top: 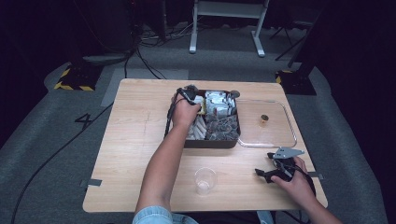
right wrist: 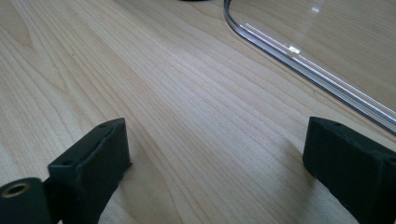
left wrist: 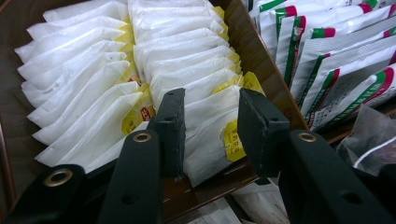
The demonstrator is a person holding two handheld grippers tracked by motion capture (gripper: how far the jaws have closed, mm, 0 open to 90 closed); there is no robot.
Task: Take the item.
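A dark compartment box (top: 211, 143) sits at the table's middle. My left gripper (top: 190, 95) reaches into its left section. In the left gripper view that gripper (left wrist: 212, 105) is open, its jaws standing either side of the front white tea bags (left wrist: 205, 140) with yellow tags. The pads (left wrist: 172, 126) touch or nearly touch those bags without pinching them. More white tea bags (left wrist: 88, 70) fill two rows behind. My right gripper (top: 262, 164) rests low over the table at the front right. It (right wrist: 217, 135) is wide open with bare wood between its jaws.
Green-and-red striped sachets (left wrist: 327, 46) and dark see-through packets (left wrist: 369, 135) fill neighbouring compartments. A clear tray (top: 281, 143) lies right of the box with a small brown object (top: 264, 119) on it; its rim (right wrist: 299, 60) runs just beyond my right gripper. A clear plastic cup (top: 205, 180) stands near the front edge.
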